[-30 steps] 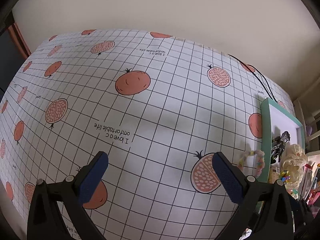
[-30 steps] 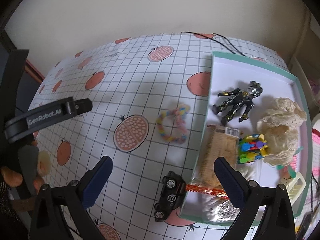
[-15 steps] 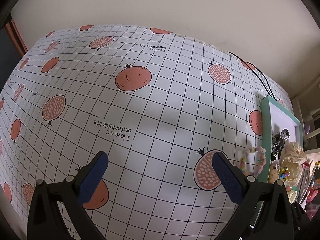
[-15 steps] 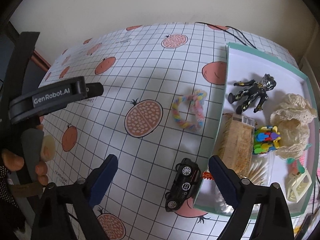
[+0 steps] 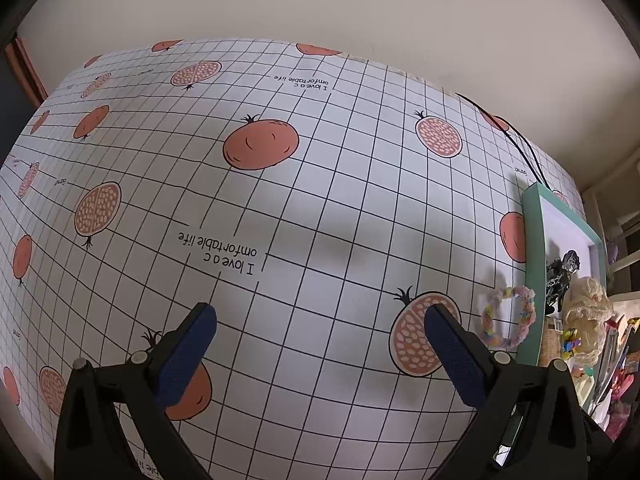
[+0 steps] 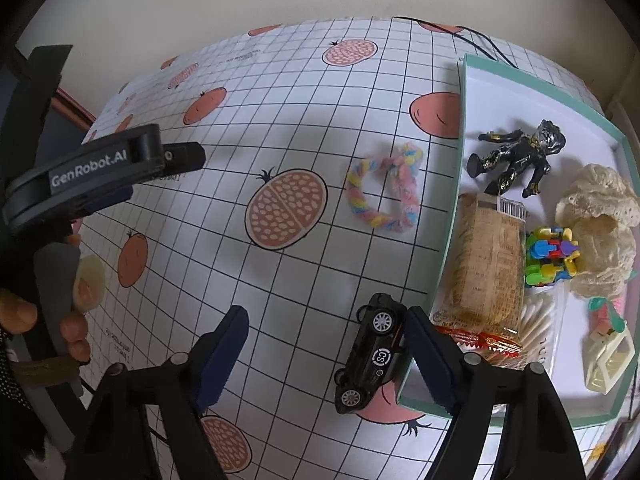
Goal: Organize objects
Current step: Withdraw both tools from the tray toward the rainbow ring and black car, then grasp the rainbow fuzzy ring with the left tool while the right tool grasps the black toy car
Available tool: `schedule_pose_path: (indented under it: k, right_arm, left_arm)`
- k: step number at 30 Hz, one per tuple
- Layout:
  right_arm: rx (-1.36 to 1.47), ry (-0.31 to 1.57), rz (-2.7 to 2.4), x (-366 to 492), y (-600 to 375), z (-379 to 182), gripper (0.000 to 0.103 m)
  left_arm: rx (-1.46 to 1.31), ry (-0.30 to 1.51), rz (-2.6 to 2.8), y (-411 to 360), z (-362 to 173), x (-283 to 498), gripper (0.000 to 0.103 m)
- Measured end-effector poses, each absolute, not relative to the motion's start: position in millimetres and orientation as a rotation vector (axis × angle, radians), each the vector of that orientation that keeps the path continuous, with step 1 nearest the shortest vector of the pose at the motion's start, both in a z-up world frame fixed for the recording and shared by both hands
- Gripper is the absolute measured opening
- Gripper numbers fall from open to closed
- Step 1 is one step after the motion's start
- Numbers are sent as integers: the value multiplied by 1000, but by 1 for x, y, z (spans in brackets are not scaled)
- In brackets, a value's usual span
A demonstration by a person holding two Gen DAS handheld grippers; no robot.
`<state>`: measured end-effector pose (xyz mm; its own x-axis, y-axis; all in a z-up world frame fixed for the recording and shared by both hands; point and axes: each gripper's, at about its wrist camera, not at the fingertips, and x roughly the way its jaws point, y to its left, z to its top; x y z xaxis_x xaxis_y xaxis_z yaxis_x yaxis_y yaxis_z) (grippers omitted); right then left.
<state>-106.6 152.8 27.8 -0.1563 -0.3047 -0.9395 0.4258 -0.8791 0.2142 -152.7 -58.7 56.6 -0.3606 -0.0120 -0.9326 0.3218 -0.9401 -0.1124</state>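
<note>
Toy car point(image 6: 370, 362) lies on the bench point(image 6: 280, 92) at six o'clock, touching the teal tray point(image 6: 460, 184) wall; the right tongs point(image 6: 326, 354), spread wide and empty, line up over it. The next move looks like shifting right to straddle it, the tray edge crowding the right finger. Left tongs point(image 5: 320, 344) hover spread over open bench, the braided ring point(image 6: 382, 192) at twelve o'clock.

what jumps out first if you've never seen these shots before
The loud tablecloth, a black grid dotted with pomegranates, fills both views. At its right edge sits a teal-rimmed tray crowded with toys and snacks, a black action figure near its far end. Outside the tray lie a pastel braided ring and a black toy car, the car just by the open right gripper; the left gripper is open over bare cloth.
</note>
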Motion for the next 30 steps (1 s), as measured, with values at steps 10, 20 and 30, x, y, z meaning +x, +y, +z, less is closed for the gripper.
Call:
schedule_pose_path:
  k: [10,20,30]
  right_arm:
    - [1691,150,-2075,-107,156,23,79]
    - [1724,170,-2082,-111,162,18,77]
    - [1737,166,-2083,-119,169,18,53]
  left_arm:
    - [1665,416,-2407,-55,54,-154,103]
    - [1702,443,-2490,-35,47,-160,103]
    - [1751,435,-2572,-4,37,-167,103]
